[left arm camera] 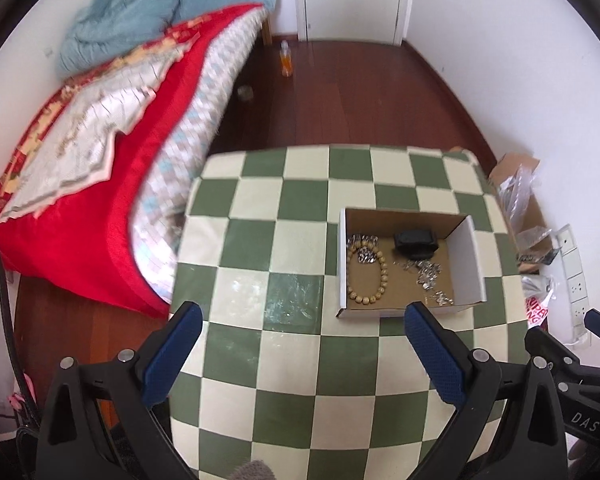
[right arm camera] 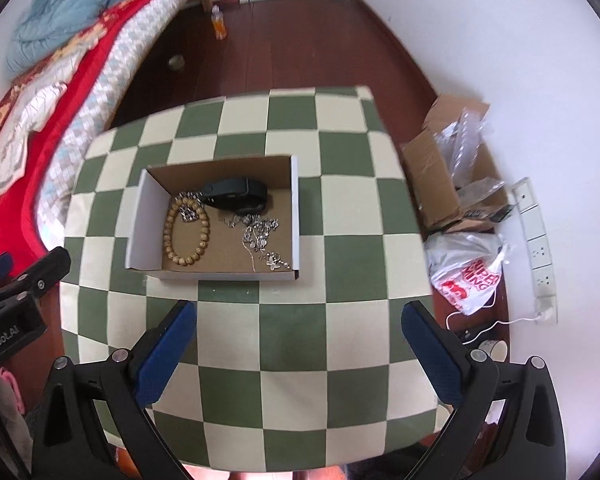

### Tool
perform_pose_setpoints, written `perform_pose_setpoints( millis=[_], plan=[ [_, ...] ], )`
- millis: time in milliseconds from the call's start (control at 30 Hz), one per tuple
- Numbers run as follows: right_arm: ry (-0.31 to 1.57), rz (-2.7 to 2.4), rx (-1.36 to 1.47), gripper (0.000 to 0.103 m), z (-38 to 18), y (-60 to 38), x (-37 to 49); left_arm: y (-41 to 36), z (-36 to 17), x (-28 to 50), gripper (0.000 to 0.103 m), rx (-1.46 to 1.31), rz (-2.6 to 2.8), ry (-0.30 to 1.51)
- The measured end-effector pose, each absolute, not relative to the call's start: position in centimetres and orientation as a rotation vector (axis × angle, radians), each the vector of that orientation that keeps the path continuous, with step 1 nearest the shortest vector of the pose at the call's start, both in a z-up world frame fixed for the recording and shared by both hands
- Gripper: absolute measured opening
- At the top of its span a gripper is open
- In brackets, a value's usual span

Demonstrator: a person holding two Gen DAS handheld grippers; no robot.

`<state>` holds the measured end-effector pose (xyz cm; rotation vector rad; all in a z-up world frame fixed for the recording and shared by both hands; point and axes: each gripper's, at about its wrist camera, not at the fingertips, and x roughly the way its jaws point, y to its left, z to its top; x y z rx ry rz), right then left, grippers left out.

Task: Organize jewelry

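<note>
A matt cardboard box held wooden beads, a shiny metal chain and a black strap. The checked tablecloth looked smooth, faintly glossy.

One cardboard box on my checkered table. Inside it I count one wooden bead bracelet, one black band, and one small silver piece lying across the beads. One tangle of silver chains; I cannot tell how many chains. Off the table: one orange bottle, one printed plastic bag, one power strip.
</note>
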<state>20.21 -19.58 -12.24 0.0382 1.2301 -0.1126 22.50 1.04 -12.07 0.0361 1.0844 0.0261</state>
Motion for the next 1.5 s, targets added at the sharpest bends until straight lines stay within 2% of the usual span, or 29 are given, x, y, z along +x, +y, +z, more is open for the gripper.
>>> perform_pose_setpoints(
  millis=[400,833,1133,1500],
  plan=[
    [1.006,-0.113,0.044,0.103,-1.5,-19.2,11.6,1.5,-2.7,14.6,0.103,0.007,-0.019,0.915],
    [0.888,-0.105,0.043,0.103,7.5,-18.6,4.5,2.4,3.3,9.6,0.103,-0.019,-0.028,0.863],
    [0.899,-0.091,0.01,0.103,9.9,-17.6,4.3,2.4,4.8,9.5,0.103,-0.013,0.013,0.916],
    [0.943,-0.113,0.025,0.103,8.6,-18.0,6.9,2.3,3.4,11.2,0.103,-0.005,0.053,0.953]
  ],
)
